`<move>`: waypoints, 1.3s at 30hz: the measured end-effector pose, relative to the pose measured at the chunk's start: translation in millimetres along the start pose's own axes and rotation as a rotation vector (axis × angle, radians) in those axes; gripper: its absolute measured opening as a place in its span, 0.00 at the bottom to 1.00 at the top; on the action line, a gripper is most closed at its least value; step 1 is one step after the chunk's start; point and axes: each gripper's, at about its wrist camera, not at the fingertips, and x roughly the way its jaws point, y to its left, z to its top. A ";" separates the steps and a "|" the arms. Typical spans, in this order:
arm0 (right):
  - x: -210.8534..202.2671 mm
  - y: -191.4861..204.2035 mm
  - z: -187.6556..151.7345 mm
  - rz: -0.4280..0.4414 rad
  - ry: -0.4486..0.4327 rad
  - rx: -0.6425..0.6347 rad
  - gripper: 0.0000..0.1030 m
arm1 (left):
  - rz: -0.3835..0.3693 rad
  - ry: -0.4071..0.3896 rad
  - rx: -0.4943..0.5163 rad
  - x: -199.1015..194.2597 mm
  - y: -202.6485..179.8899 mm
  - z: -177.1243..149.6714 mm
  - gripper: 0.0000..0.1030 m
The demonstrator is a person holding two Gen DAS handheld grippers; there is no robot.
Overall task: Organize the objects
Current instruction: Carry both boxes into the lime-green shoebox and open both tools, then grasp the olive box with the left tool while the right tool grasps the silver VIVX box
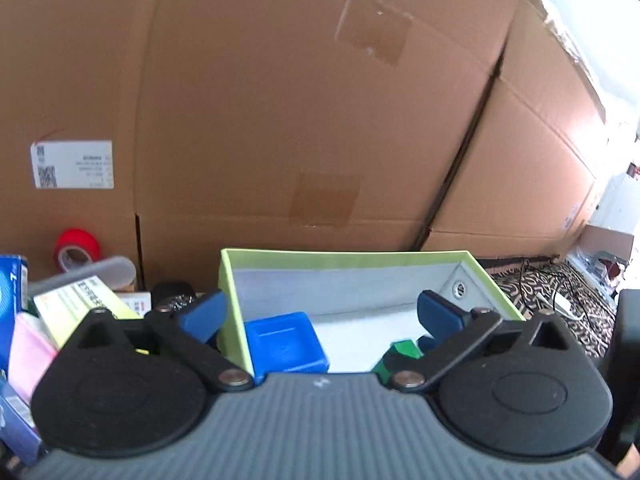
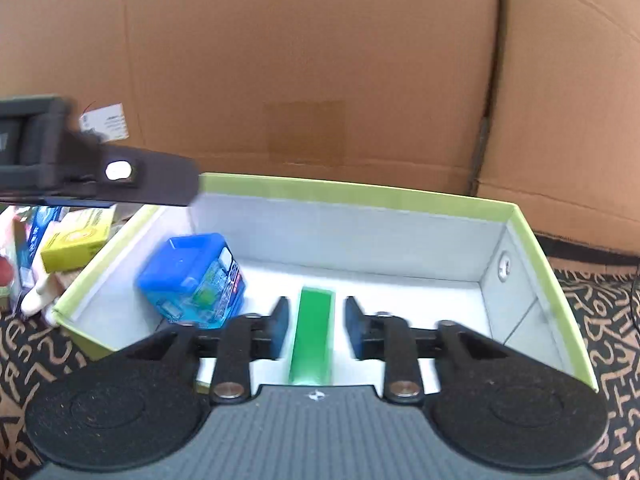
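Right gripper [image 2: 316, 326] stands with its pads apart on either side of the green bar [image 2: 313, 340], which lies in the green-rimmed box [image 2: 360, 194], so pulling back crookedly could clip the bar and drag it over the white floor. Left gripper [image 1: 320, 312] is spread wide and empty above the box, its left finger outside the wall, which it could knock on the way out. The glossy green bar lies lengthwise, just beside the blue container [image 2: 192, 278].

Lime-green bin [image 2: 360, 194], blue box [image 2: 192, 276], green bar [image 2: 314, 336], red tape [image 1: 76, 248].
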 end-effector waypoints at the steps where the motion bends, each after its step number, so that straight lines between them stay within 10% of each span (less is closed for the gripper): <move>1: -1.1 -1.3 0.2 -0.012 -0.001 0.009 0.57 | -0.002 0.003 0.000 -1.9 0.2 -0.1 1.00; 12: -111.8 15.6 17.1 -0.008 -0.280 0.039 0.74 | 0.107 -0.073 -0.007 -97.6 5.0 -2.6 1.00; 20: -146.1 59.3 -13.9 0.141 -0.310 0.004 0.74 | 0.228 -0.075 -0.061 -165.2 43.4 -45.6 1.00; 39: -41.7 228.6 -35.6 0.329 -0.170 -0.417 0.53 | 0.386 -0.046 -0.251 -210.8 157.6 -104.9 1.00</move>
